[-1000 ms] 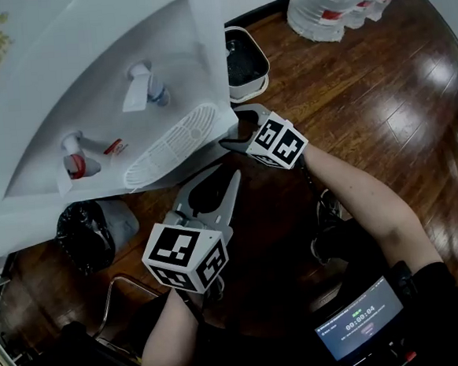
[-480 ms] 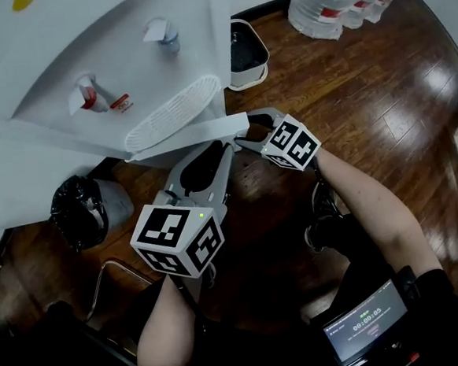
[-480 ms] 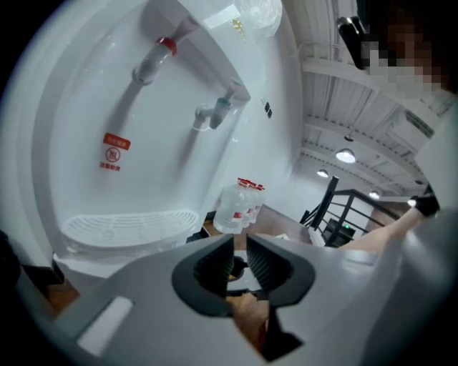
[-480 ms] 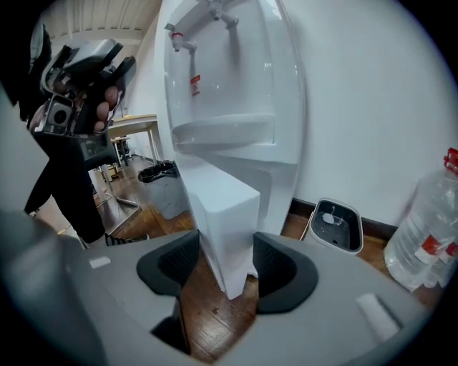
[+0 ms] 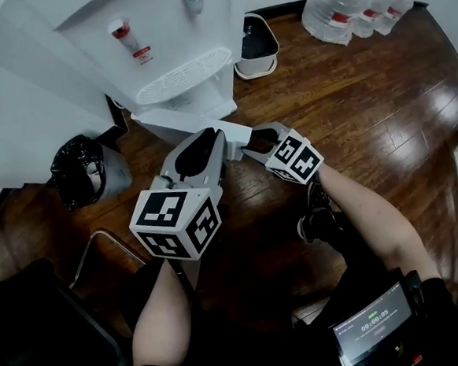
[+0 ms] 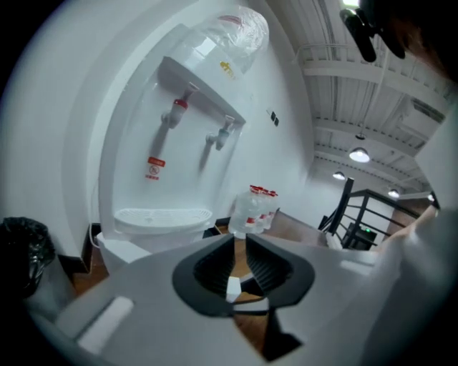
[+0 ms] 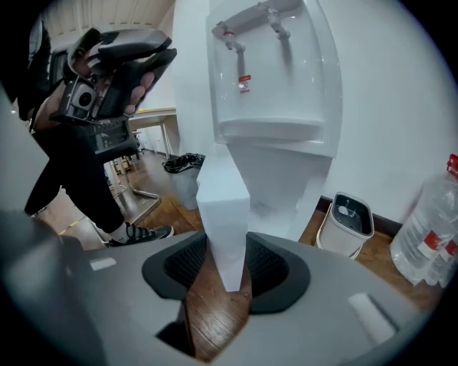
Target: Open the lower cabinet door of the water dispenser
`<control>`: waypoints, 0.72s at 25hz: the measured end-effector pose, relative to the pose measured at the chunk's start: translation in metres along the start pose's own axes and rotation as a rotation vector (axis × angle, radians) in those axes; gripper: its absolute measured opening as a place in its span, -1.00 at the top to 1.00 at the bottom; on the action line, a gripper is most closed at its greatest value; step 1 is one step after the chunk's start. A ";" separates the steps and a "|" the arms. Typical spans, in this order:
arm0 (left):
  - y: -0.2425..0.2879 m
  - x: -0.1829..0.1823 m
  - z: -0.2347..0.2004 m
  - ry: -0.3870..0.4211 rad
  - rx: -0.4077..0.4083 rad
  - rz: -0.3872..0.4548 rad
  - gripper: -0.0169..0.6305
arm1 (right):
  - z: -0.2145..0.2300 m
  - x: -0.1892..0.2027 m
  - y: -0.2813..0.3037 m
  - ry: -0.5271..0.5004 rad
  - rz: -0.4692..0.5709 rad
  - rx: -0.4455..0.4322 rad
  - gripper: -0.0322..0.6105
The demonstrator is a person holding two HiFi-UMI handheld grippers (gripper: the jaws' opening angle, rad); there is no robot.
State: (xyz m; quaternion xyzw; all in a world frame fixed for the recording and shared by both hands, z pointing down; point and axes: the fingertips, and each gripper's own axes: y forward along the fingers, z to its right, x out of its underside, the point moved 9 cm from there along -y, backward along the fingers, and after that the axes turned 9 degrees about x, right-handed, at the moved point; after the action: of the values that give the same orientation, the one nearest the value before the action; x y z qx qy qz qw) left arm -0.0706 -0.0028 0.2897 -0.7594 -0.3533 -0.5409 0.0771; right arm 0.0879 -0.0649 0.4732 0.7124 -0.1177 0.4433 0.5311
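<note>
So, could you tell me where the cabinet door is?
Head view, centre: the door stands open below the drip tray, its edge between the right gripper's jaws, which have just been closing.

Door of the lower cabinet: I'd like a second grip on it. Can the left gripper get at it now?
Probably yes: the left gripper hangs right beside the open door, nothing between; its empty fingers, just closing, would need reopening.

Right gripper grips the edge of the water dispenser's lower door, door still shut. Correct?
One thing is off: the door is not shut, it stands swung out from the water dispenser. The right gripper does grip its edge, and its jaws have just been closing on it. The right gripper view shows this.
</note>
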 end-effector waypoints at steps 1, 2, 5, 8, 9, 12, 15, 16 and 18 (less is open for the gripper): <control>-0.006 0.004 -0.002 -0.008 -0.024 0.009 0.73 | -0.006 0.001 -0.001 -0.002 0.003 -0.007 0.36; -0.013 0.008 -0.003 -0.016 -0.049 0.017 0.73 | -0.012 0.002 -0.002 -0.005 0.008 -0.014 0.37; -0.033 0.021 -0.007 -0.042 -0.113 0.033 0.74 | -0.032 0.002 -0.005 -0.011 0.026 -0.045 0.38; -0.051 0.032 -0.007 -0.074 -0.135 0.047 0.75 | -0.053 0.003 -0.007 -0.034 0.034 -0.087 0.41; -0.057 0.035 -0.006 -0.078 -0.140 0.052 0.75 | -0.061 0.003 -0.007 -0.046 0.035 -0.100 0.44; -0.074 0.041 -0.008 -0.082 -0.162 0.067 0.77 | -0.085 -0.001 -0.004 -0.082 0.042 -0.130 0.57; -0.088 0.042 -0.011 -0.093 -0.184 0.092 0.79 | -0.106 -0.007 0.000 -0.108 0.042 -0.164 0.57; -0.093 0.042 -0.013 -0.095 -0.191 0.100 0.79 | -0.112 -0.008 0.001 -0.111 0.042 -0.176 0.57; -0.102 0.041 -0.018 -0.099 -0.211 0.115 0.80 | -0.124 -0.012 0.005 -0.102 0.042 -0.196 0.58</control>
State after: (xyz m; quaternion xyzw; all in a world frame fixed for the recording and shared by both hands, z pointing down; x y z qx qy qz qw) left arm -0.1416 0.0822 0.3060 -0.8080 -0.2539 -0.5316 0.0103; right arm 0.0154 0.0361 0.4724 0.6761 -0.2020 0.4039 0.5822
